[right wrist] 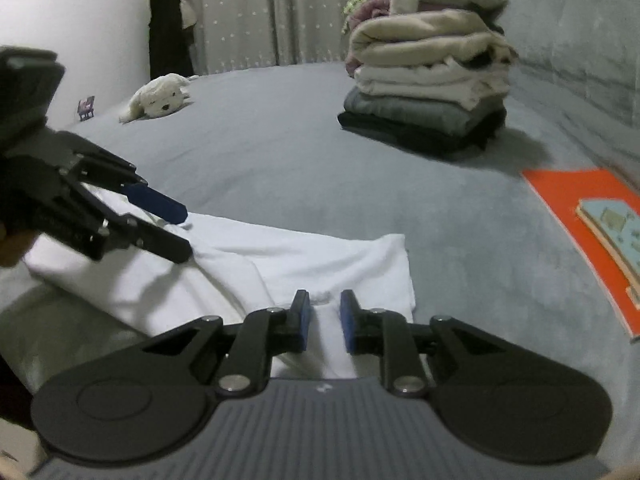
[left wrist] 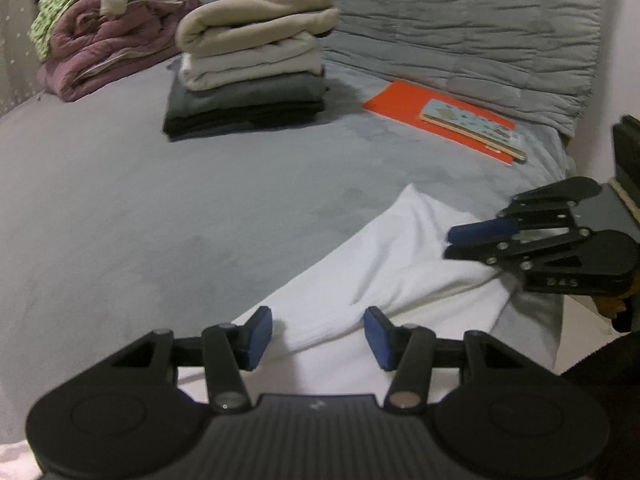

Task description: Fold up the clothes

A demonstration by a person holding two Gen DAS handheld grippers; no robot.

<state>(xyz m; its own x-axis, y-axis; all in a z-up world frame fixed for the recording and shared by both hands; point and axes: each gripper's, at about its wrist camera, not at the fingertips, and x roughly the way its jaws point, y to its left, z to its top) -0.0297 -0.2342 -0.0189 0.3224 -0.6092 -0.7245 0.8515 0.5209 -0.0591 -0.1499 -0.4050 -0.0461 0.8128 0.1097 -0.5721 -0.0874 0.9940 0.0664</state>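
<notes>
**White garment at the near edge of the grey bed, both grippers over it**

The grey bed cover [left wrist: 160,200] lies open and bare between the white garment [left wrist: 384,256] and the stack of folded clothes [left wrist: 252,68] further back. To the right of that stack, an orange folder [left wrist: 404,100] with a patterned book [left wrist: 472,124] on it lies near the quilted grey blanket [left wrist: 480,20]. A white plush dog [right wrist: 160,98] rests at the far left edge of the bed, and a pile of purple bedding [left wrist: 116,52] sits behind the stack.

The left gripper [left wrist: 318,336] stands moderately open, its blue pads [left wrist: 260,336] astride a raised fold of the white garment; whether they touch the cloth cannot be told. The right gripper [right wrist: 324,318] shows a narrow gap between its pads, with white fabric seen in that gap, though no clear pinch is visible.

The garment lies partly folded and creased along the bed's near edge, directly under both grippers, its far corner reaching towards the open cover.
</notes>
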